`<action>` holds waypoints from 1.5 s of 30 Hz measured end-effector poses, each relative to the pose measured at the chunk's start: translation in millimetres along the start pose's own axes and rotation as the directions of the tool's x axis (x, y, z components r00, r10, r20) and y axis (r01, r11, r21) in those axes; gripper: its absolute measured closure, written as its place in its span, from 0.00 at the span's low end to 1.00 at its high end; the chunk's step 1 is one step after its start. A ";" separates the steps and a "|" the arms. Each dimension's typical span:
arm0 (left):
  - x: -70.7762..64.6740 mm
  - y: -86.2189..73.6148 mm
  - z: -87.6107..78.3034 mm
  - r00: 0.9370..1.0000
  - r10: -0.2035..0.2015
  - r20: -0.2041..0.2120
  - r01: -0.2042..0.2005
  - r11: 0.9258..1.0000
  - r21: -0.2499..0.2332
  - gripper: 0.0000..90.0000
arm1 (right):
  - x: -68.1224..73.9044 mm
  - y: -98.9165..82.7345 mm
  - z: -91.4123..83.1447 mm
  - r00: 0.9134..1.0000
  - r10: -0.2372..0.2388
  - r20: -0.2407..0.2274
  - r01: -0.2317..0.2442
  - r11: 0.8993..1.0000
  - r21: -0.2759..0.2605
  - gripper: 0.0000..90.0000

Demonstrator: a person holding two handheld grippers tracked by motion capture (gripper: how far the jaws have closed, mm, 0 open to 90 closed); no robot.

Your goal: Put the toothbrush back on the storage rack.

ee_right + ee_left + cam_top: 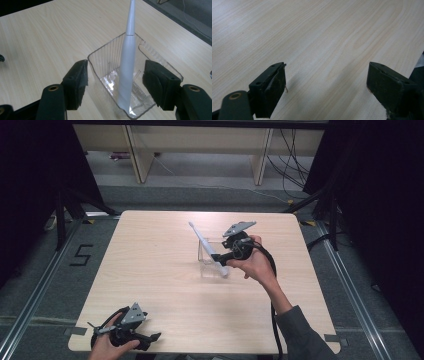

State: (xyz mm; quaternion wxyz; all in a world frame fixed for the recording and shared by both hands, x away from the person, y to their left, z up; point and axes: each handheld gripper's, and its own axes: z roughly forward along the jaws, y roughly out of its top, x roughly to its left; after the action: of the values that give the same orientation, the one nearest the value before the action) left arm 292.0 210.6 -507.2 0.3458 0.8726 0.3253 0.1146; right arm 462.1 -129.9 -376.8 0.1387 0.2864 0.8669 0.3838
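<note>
Toothbrush: I see the white electric toothbrush (pixel 127 67) standing tilted in the clear ribbed plastic box (pixel 160 60), base down on the box floor, neck leaning out over the far rim.
Box: it sits on the pale wooden worktop (pixel 150 270), right of centre.
Right gripper (pixel 115 81): my jaws stand partly apart on either side of the box's near end, pads off the toothbrush; nothing held.
Left gripper (pixel 325 86): jaws wide, empty, low over bare wood at the near left corner.
Done: by my reading, the toothbrush is placed in the box and let go.
Left: backing my right gripper clear; the lean looks stable, though a nudge could tip it.
</note>
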 end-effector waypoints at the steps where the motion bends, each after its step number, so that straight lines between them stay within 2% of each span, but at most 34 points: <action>1: -0.2 0.1 -0.1 1.000 -0.002 0.000 0.002 1.000 -0.002 0.17 | 0.0 0.0 0.0 1.000 0.000 0.000 0.000 1.000 0.000 0.41; 2: 0.0 0.6 -0.1 1.000 -0.001 0.001 0.001 1.000 -0.008 0.17 | -0.7 -3.1 -3.0 1.000 0.009 -0.003 -0.009 1.000 0.012 0.41; 4: 0.0 0.6 -0.1 1.000 0.000 -0.002 0.000 1.000 -0.007 0.17 | -1.5 -5.0 -3.1 1.000 0.003 -0.001 -0.003 1.000 0.004 0.41; 5: 0.4 0.7 0.0 1.000 0.003 -0.001 -0.003 1.000 -0.002 0.17 | -0.8 -6.7 -4.6 1.000 0.025 -0.003 -0.024 1.000 0.015 0.41; 6: 0.1 0.3 0.1 1.000 0.001 0.000 -0.001 1.000 -0.001 0.17 | -3.2 -10.3 -5.0 1.000 -0.012 -0.012 0.012 1.000 -0.002 0.41; 7: 0.1 0.3 0.1 1.000 0.001 0.000 -0.001 1.000 -0.001 0.17 | -3.2 -10.3 -5.0 1.000 -0.012 -0.012 0.012 1.000 -0.002 0.41; 8: 0.1 0.3 0.0 1.000 0.001 0.000 -0.001 1.000 -0.002 0.17 | -3.3 -14.6 -6.6 1.000 0.009 -0.007 -0.009 1.000 -0.006 0.41; 11: -0.6 0.5 0.0 1.000 -0.003 0.004 0.003 1.000 -0.008 0.17 | -4.0 -18.3 -6.6 1.000 -0.003 -0.002 0.003 1.000 -0.023 0.40; 12: -1.0 0.5 0.0 1.000 -0.004 0.004 0.004 1.000 -0.008 0.17 | -3.1 -20.1 -8.2 1.000 0.011 -0.011 -0.011 1.000 -0.011 0.40; 13: -0.6 0.7 0.0 1.000 0.000 0.001 0.000 1.000 -0.004 0.17 | -3.1 -22.3 -7.2 1.000 0.007 -0.018 -0.007 1.000 -0.023 0.40; 14: -0.8 0.7 -0.1 1.000 -0.003 0.001 0.003 1.000 -0.006 0.17 | -2.3 -24.8 -9.5 1.000 0.020 -0.012 -0.020 1.000 0.003 0.40; 15: -0.8 0.7 -0.1 1.000 -0.003 0.001 0.003 1.000 -0.006 0.17 | -2.3 -24.8 -9.5 1.000 0.020 -0.012 -0.020 1.000 0.003 0.40; 16: -0.7 0.8 -0.8 1.000 0.003 0.002 -0.003 1.000 -0.006 0.17 | -2.0 -25.9 -10.3 1.000 0.028 -0.004 -0.028 1.000 -0.003 0.40; 18: -0.8 1.3 -1.1 1.000 0.003 0.001 -0.003 1.000 -0.010 0.17 | -5.2 -28.3 -9.3 1.000 0.009 -0.002 -0.009 1.000 -0.030 0.39; 19: -1.5 1.5 -1.1 1.000 -0.002 0.003 0.002 1.000 -0.015 0.17 | -5.2 -28.8 -11.8 1.000 0.023 -0.004 -0.023 1.000 -0.003 0.39; 20: -1.6 2.1 -1.3 1.000 0.008 0.005 -0.008 1.000 -0.011 0.17 | -6.7 -32.0 -11.0 1.000 -0.003 -0.002 0.003 1.000 -0.019 0.39; 21: -1.6 2.1 -1.3 1.000 0.008 0.005 -0.008 1.000 -0.011 0.17 | -6.7 -32.0 -11.0 1.000 -0.003 -0.002 0.003 1.000 -0.019 0.39; 25: -2.2 2.1 -1.7 1.000 0.007 0.004 -0.007 1.000 -0.014 0.17 | -7.9 -38.5 -12.7 1.000 0.023 0.002 -0.023 0.999 -0.026 0.38; 26: -2.6 2.0 -2.0 1.000 0.003 0.005 -0.003 1.000 -0.015 0.17 | -9.1 -41.1 -15.8 1.000 0.031 0.005 -0.030 0.999 -0.011 0.38; 27: -2.5 1.9 -2.2 1.000 0.004 0.004 -0.004 1.000 -0.017 0.17 | -9.1 -41.1 -15.8 1.000 0.031 0.005 -0.030 0.999 -0.011 0.38; 28: -2.3 2.1 -2.3 1.000 0.006 0.003 -0.006 1.000 -0.017 0.17 | -10.1 -42.9 -14.4 1.000 0.026 0.005 -0.025 0.999 -0.033 0.38; 29: -2.2 2.1 -2.3 1.000 0.006 0.003 -0.006 1.000 -0.018 0.17 | -11.8 -44.1 -17.3 1.000 0.018 0.008 -0.018 1.000 -0.015 0.38; 30: -2.3 2.1 -2.3 1.000 0.006 0.003 -0.006 1.000 -0.017 0.17 | -11.1 -45.4 -17.9 0.999 0.033 0.004 -0.033 0.999 -0.009 0.38; 33: -2.6 2.2 -2.1 1.000 0.006 0.004 -0.006 1.000 -0.015 0.17 | -11.5 -48.2 -20.1 0.999 0.037 -0.001 -0.037 0.999 -0.012 0.38; 34: -2.6 2.2 -2.1 1.000 0.006 0.004 -0.006 1.000 -0.015 0.17 | -13.5 -49.3 -20.6 1.000 0.020 0.000 -0.020 1.000 -0.020 0.38; 35: -2.6 2.2 -2.2 1.000 0.006 0.004 -0.006 1.000 -0.015 0.17 | -12.1 -50.6 -22.3 0.999 0.040 0.000 -0.040 0.999 -0.015 0.37; 38: -2.2 2.2 -2.2 1.000 0.006 0.002 -0.006 1.000 -0.016 0.17 | -13.1 -53.7 -24.4 0.999 0.040 0.016 -0.040 0.999 -0.023 0.37; 44: -2.6 2.2 -1.5 1.000 0.003 0.007 -0.003 1.000 -0.014 0.17 | -12.2 -59.0 -24.3 0.998 0.059 0.016 -0.058 0.998 -0.017 0.37; 45: -2.6 2.4 -1.7 1.000 0.008 0.014 -0.008 1.000 -0.018 0.17 | -12.7 -60.3 -22.6 0.999 0.039 0.025 -0.038 0.999 -0.034 0.37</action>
State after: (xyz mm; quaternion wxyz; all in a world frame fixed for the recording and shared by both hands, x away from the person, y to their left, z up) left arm 290.5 208.5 -504.3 0.3555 0.8716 0.3182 0.1127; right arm 438.4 -183.4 -406.3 0.1473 0.3057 0.8528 0.3969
